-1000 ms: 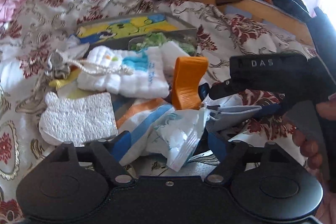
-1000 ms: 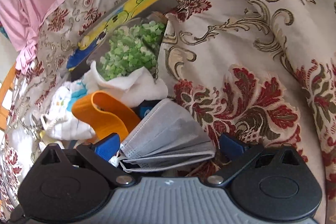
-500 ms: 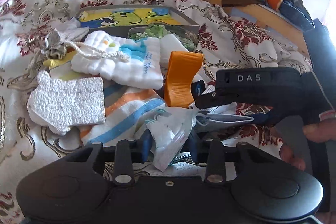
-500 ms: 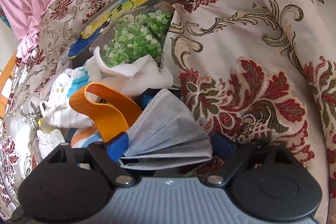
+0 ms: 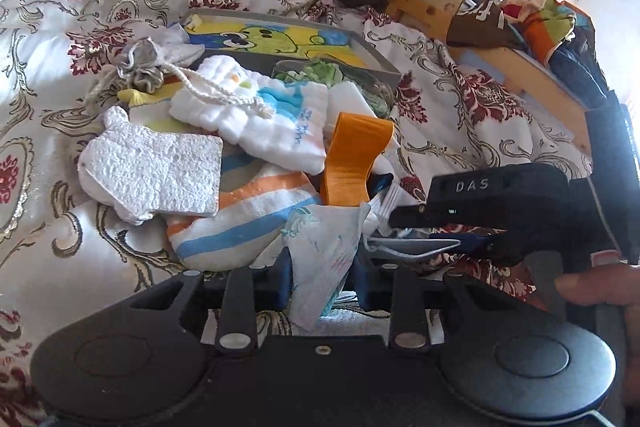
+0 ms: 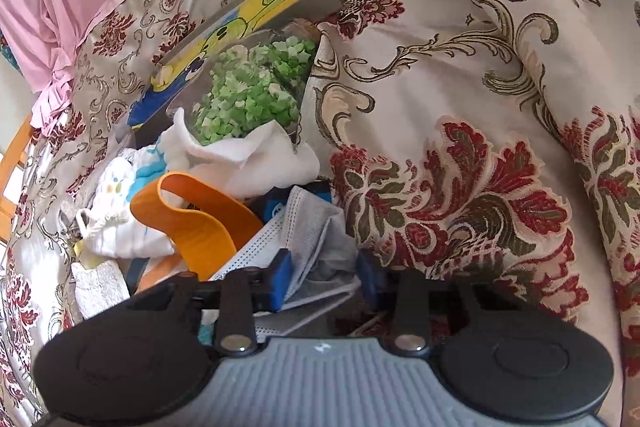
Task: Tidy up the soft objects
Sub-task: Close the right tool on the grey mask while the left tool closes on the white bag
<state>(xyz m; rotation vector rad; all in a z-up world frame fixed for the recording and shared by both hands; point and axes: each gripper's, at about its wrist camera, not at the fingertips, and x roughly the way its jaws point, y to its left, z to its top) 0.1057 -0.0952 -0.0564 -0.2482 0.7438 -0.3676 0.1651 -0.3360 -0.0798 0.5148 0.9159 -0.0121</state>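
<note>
**Both grippers clamped on soft items at the near edge of the pile**

Left gripper [image 5: 322,275]: jaws have just been closing, now pinched on the printed tissue pack [image 5: 320,255], which bunches up between the blue pads. The pack lies at the near edge of the pile, resting against the striped towel [image 5: 240,227]. Grabbed from the loose end, likely because that end sticks out free of the heap.

Right gripper [image 6: 324,277]: jaws have just been closing too, now clamped on the grey face mask [image 6: 304,239]; the mask crumples between the pads. It sits just beside the orange strap [image 6: 196,223], on the floral bedspread [image 6: 460,107]. In the left wrist view the right gripper [image 5: 460,243] pinches the mask flat, ear loop hanging out.

One item per hand, so both can probably be lifted off without dragging neighbours.

Rest of the pile is untouched: white sponge [image 5: 156,179] lying partly on the towel, quilted cloth [image 5: 256,119] with a cord across it, clear container of green bits [image 6: 252,91] leaning on the cartoon box [image 5: 280,43]. A person's fingers [image 5: 596,291] are on the right handle.

Risk: the mask loop could snag the strap on lift.
</note>
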